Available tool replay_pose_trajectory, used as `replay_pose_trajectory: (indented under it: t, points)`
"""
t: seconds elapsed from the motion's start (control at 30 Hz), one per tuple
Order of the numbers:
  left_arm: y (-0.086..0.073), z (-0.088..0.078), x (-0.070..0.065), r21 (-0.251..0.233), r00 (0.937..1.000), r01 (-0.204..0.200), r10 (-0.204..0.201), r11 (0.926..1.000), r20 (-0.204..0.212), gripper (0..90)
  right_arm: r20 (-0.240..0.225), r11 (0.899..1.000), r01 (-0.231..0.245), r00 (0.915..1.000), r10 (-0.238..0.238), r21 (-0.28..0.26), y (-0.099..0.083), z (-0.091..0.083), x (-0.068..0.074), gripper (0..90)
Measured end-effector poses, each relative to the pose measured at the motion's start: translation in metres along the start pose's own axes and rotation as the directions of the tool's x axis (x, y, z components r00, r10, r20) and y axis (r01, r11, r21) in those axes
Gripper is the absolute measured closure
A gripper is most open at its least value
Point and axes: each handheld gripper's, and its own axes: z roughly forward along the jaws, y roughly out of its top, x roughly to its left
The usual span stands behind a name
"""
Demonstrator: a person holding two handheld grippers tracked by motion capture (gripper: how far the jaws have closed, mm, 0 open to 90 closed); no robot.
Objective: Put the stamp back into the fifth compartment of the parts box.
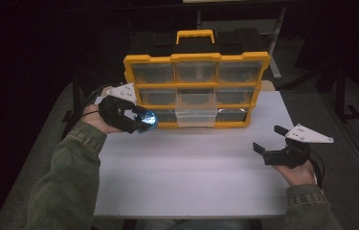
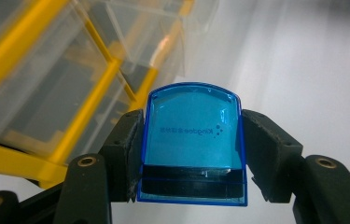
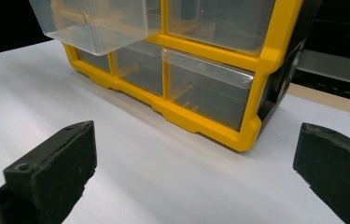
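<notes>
Gripping blue stamp (image 2: pixel 192 140), left tongs (image 1: pixel 139 120), right tongs (image 1: pixel 269 140) agape

sleeves (image 1: pixel 67 177): olive-green, denim-like, stitched cuffs at both wrists | left gripper (image 1: pixel 136 120): black body, pale grey three-cornered plate with small holes, black cable behind the hand | right gripper (image 1: pixel 268 139): black, same grey plate, black cable looping by the wrist | jaws: matte black blocks, brass-ringed screw holes
</notes>
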Motion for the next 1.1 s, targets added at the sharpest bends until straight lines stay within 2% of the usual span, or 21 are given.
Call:
replay_pose_trajectory:
  t: [0.13,0.6,0.83,1.0,1.1]
  points:
    - [0.008,-0.006,0.001,0.007,0.9998,-0.016,0.016,0.9998,-0.007,41.8,-0.001,1.000,0.003,1.0000,-0.003,0.001,0.000,0.000,0.000,0.0]
    - [0.030,-0.017,0.006,0.022,0.9991,-0.032,0.032,0.9993,-0.027,41.8,-0.001,1.000,0.005,1.0000,-0.005,0.001,0.000,0.000,0.001,0.0]
    - [0.055,-0.018,0.004,0.033,0.9969,-0.073,0.074,0.9968,-0.028,41.8,-0.001,1.000,0.004,1.0000,-0.004,0.001,0.000,0.000,0.001,0.0]
    - [0.068,-0.014,0.003,0.067,0.9945,-0.102,0.103,0.9926,-0.020,41.8,0.000,1.000,0.002,1.0000,-0.002,-0.001,0.000,-0.001,0.000,0.0]
    - [0.074,-0.012,0.002,0.066,0.9940,-0.108,0.109,0.9920,-0.015,41.8,0.000,1.000,0.000,1.0000,0.000,-0.001,0.000,-0.001,0.000,0.0]
